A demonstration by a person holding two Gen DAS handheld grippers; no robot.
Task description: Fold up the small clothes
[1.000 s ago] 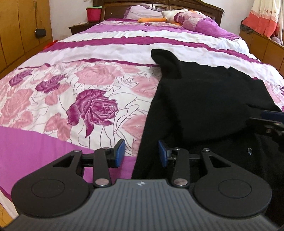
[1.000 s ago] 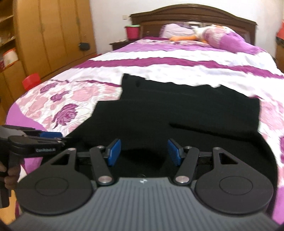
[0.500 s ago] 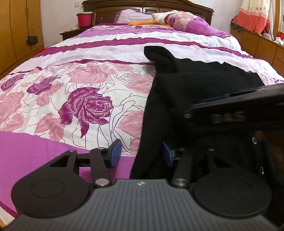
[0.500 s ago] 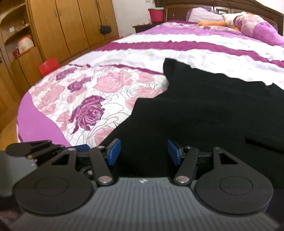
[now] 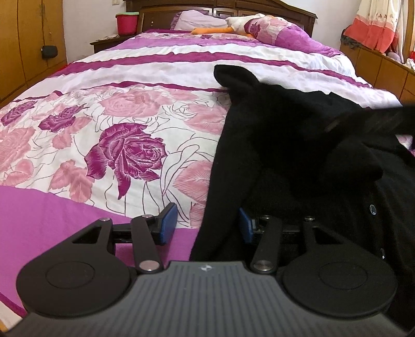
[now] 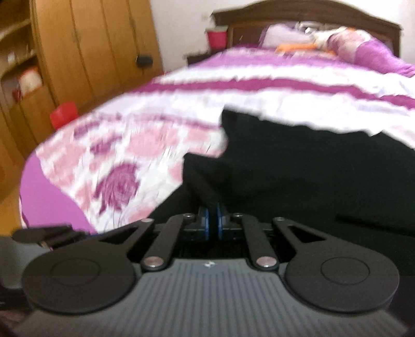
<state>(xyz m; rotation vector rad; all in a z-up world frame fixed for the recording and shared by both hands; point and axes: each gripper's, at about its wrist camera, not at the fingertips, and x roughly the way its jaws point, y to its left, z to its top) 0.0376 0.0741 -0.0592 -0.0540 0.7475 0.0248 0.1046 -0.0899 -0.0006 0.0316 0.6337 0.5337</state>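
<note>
The bed [image 5: 160, 64] filled both views, covered by a white and purple bedspread [image 5: 124, 145] printed with roses. A black cardigan [image 5: 298, 155] lay spread over the right side of it near the foot, one rounded corner pointing toward the headboard and small buttons [image 5: 372, 209] showing along its near edge. A wooden wardrobe [image 6: 85, 49] stood beside the bed. The left gripper [image 5: 205, 226] sat low at the garment's left edge, its jaws wide apart, the edge of the fabric lying between them. The right gripper [image 6: 212, 226] had its jaws drawn nearly together over the black cloth; the blurred view left unclear whether fabric was pinched. A red tub [image 5: 127, 23] stood on the nightstand.
</note>
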